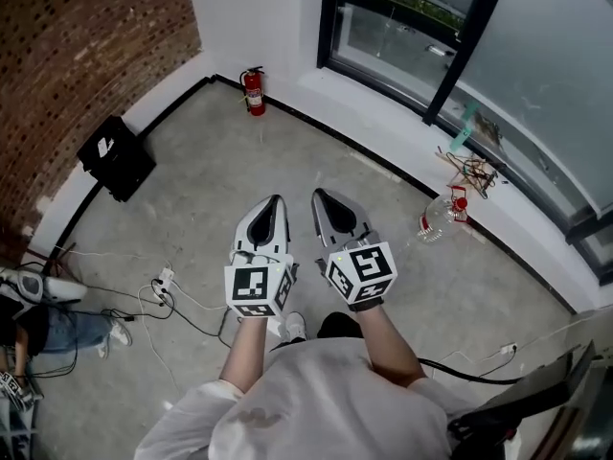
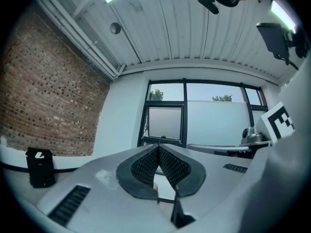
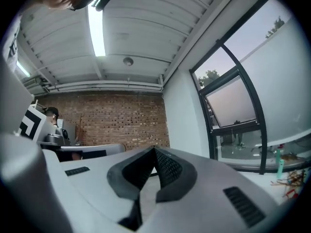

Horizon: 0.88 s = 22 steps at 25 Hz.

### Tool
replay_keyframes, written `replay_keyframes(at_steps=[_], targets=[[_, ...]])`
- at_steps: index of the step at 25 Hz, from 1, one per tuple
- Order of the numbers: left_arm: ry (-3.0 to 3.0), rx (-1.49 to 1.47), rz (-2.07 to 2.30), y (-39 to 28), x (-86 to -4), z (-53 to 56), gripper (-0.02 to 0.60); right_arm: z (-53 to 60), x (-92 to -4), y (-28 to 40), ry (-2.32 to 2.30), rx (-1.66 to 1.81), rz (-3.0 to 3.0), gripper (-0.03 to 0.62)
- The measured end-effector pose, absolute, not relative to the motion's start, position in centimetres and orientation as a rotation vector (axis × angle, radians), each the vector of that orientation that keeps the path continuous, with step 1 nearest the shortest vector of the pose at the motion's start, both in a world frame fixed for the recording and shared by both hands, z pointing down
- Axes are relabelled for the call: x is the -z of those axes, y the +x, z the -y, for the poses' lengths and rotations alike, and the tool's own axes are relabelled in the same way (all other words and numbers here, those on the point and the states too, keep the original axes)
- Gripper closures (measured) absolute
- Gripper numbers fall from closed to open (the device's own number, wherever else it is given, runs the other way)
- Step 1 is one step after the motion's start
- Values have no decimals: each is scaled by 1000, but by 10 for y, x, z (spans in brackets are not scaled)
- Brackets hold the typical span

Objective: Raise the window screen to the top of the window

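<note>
Far left, a seated person's legs (image 1: 67, 332) show at the picture's edge, and a black case (image 1: 115, 156) stands against the brick wall (image 1: 77, 46). Loose cables (image 1: 177, 305) trail across the concrete floor (image 1: 239, 161) beside it. A red fire extinguisher (image 1: 253, 91) stands at the white wall near the window's left end. I hold the left gripper (image 1: 278, 201) and right gripper (image 1: 319, 196) side by side, well short of the window. Both have their jaws fully together and grip nothing. Right of them, a clear bottle (image 1: 436, 220) rests on the floor at the foot of the sill, and a tangle of wires (image 1: 471, 169) sits on the sill (image 1: 383, 113). The window screen (image 2: 218, 123) is a pale frosted sheet inside the black frame (image 2: 184, 110). It covers the lower panes, and trees show in the strip above it.
</note>
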<state>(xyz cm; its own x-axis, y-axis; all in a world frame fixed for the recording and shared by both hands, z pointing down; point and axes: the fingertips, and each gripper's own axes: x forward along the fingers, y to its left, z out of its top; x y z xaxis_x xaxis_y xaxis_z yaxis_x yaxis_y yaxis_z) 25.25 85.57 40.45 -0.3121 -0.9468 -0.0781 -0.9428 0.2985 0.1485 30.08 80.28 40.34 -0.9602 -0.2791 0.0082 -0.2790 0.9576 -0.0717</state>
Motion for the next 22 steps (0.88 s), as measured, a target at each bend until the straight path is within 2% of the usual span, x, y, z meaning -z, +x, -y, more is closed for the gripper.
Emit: replay_keyframes(at_steps=[8,22], targets=[[1847,290,2415,201,-430,-785,580,-735,-425,248,-506,121,-3146,598],[1906,244,2438,80,-402,-552,581,-494,-395,129,-488,156,-3032,597]])
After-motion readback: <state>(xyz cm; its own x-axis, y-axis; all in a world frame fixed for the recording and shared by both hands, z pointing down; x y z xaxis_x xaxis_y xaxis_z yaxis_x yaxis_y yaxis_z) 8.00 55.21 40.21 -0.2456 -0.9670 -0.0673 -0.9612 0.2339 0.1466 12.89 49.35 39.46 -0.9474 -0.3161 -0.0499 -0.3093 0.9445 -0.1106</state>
